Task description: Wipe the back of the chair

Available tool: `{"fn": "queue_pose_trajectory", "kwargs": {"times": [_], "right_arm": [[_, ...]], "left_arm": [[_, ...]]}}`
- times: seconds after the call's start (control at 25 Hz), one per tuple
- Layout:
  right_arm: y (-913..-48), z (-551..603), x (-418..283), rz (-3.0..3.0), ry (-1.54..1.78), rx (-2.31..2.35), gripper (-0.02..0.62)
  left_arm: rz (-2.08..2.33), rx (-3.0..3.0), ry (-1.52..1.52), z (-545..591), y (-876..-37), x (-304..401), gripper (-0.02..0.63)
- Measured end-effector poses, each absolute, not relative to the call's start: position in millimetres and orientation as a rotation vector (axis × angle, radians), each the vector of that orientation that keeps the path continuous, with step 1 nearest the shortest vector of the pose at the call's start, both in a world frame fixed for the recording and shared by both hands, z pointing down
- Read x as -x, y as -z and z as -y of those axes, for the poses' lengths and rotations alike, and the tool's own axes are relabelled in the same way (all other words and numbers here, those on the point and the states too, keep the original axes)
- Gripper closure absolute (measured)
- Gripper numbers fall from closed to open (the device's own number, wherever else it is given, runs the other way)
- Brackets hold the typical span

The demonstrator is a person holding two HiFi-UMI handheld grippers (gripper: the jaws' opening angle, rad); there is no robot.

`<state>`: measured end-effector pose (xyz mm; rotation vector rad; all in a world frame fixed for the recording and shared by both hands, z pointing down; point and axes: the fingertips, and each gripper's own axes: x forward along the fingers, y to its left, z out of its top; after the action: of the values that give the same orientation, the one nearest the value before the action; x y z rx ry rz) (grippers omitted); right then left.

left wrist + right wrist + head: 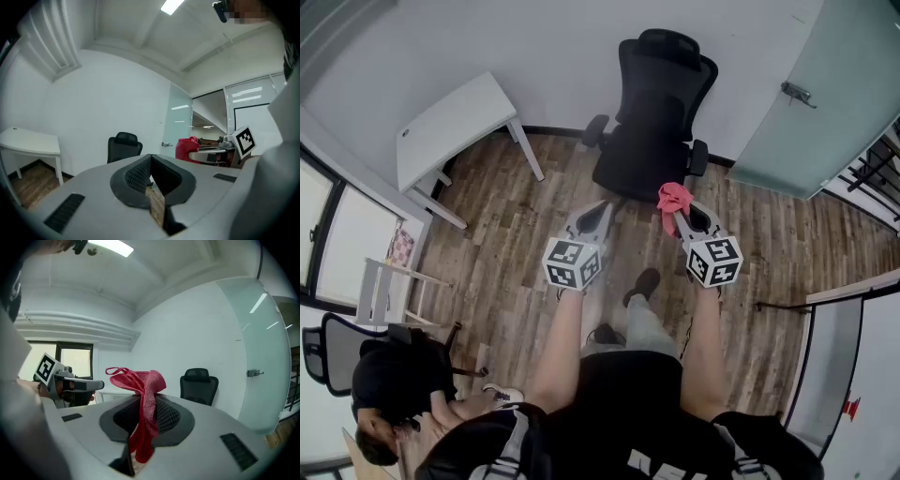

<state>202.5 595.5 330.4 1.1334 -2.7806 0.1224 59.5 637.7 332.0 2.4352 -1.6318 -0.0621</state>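
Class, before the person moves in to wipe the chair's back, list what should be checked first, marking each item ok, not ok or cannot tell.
1. Grip: red cloth clamped in right claw: ok.
2. Spare hand: left claw shut, empty: ok.
3. Target: black chair in view ahead: ok.
4. Contact: cloth on the chair's back: not ok, well apart.
5. Path: floor up to the chair unobstructed: ok.
6. Cloth dampness: cannot tell.

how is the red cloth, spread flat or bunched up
Bunched: the red cloth is pinched in the right tool, crumpled above its jaws, a tail hanging below.
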Motion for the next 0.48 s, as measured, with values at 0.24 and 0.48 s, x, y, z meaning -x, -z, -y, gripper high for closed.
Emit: {"fn": "queue_pose_trajectory", "kwargs": {"times": [0.24,0.48], "right_arm": [[-333.8,-609.4,-219.3,2.766,-0.168,-1.217,0.511],[-327.1,-605.6,-226.9,2.768,-0.162,-1.245,0.511]], "left_arm": [[1.646,-2.431,0.069,-659.1,-331.8,-64.2,0.584],[1.666,-2.431,0.086,-658.8,-324.9,-63.3,0.584]]}}
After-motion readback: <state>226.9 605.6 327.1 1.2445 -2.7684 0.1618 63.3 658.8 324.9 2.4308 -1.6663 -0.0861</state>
